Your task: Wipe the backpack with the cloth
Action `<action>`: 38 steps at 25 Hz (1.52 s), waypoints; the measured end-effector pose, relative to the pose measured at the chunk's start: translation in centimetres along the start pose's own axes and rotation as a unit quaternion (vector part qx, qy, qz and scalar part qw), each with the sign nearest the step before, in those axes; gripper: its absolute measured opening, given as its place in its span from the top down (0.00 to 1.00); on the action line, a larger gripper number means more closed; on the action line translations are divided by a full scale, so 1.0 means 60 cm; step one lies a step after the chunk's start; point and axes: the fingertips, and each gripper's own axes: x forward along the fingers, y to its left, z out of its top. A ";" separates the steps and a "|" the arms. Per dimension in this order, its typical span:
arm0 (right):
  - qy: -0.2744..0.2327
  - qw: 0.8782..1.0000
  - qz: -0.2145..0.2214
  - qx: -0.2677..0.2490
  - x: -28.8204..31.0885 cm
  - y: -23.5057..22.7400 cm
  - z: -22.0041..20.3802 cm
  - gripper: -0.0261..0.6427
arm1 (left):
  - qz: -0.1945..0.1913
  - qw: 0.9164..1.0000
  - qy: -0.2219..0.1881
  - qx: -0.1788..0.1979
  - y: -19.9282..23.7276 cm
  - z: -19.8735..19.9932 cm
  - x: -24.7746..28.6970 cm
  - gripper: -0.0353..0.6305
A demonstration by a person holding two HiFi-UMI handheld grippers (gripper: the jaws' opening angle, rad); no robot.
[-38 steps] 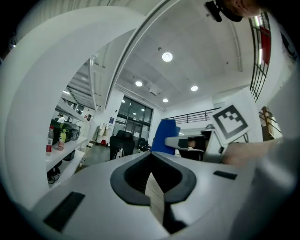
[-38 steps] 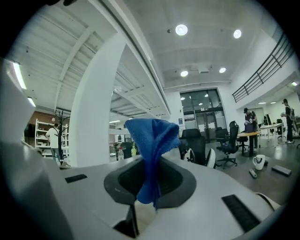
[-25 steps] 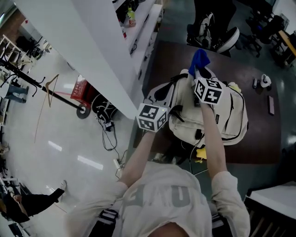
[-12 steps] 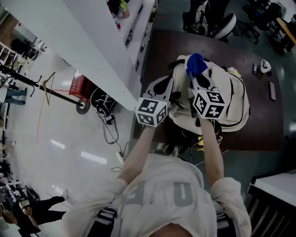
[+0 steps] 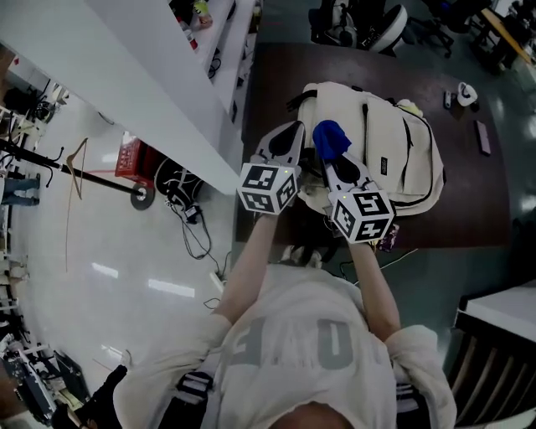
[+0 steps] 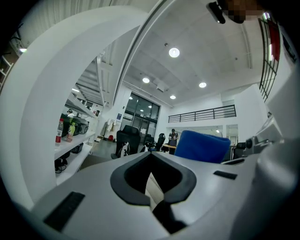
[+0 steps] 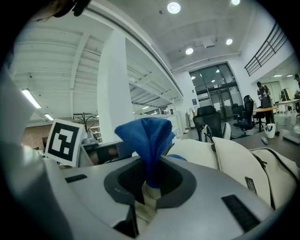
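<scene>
A cream backpack [image 5: 402,151] lies flat on a dark brown table [image 5: 469,209]. My right gripper [image 5: 329,157] is shut on a blue cloth [image 5: 331,138], which rests on the backpack's near left part. In the right gripper view the cloth [image 7: 147,136] stands bunched up out of the closed jaws of the right gripper [image 7: 149,187], with the backpack [image 7: 225,154] beyond. My left gripper [image 5: 289,138] sits at the backpack's left edge, close beside the right one. In its own view the left gripper [image 6: 152,180] has its jaws together; a cream strip shows in the notch, and the cloth [image 6: 204,146] sits at the right.
A long white shelf unit [image 5: 151,75] runs along the left of the table. Small items [image 5: 465,92] lie at the table's far right. Office chairs [image 5: 360,25] stand beyond it. Cables [image 5: 188,218] and a red crate [image 5: 130,155] are on the floor at left.
The right gripper has drawn the cloth from the backpack's far end back to its near left part. The left gripper stayed at the backpack's left side, and the two now sit closer together.
</scene>
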 end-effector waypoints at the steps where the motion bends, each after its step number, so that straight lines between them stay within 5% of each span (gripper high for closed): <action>1: 0.002 1.000 0.002 0.000 -0.006 0.005 -0.004 0.90 | -0.001 1.000 -0.001 -0.001 -0.002 0.001 0.001 0.95; 11: -0.013 1.000 -0.010 -0.011 -0.035 0.010 0.007 0.90 | -0.024 1.000 -0.011 -0.001 -0.033 0.011 0.014 0.95; 17: -0.066 0.995 -0.064 -0.032 0.020 -0.091 0.115 0.90 | -0.034 0.999 -0.003 -0.007 -0.047 0.004 0.019 0.95; 22: -0.059 0.993 -0.096 -0.023 0.100 -0.183 0.160 0.90 | -0.037 0.999 0.011 -0.009 -0.051 -0.015 0.021 0.95; 31: -0.022 0.993 -0.118 0.007 0.184 -0.272 0.157 0.90 | -0.030 0.999 0.031 -0.002 -0.039 -0.034 0.034 0.95; 38: -0.019 0.996 -0.086 0.023 0.165 -0.240 0.125 0.90 | -0.017 0.999 0.027 -0.010 -0.021 -0.037 0.040 0.95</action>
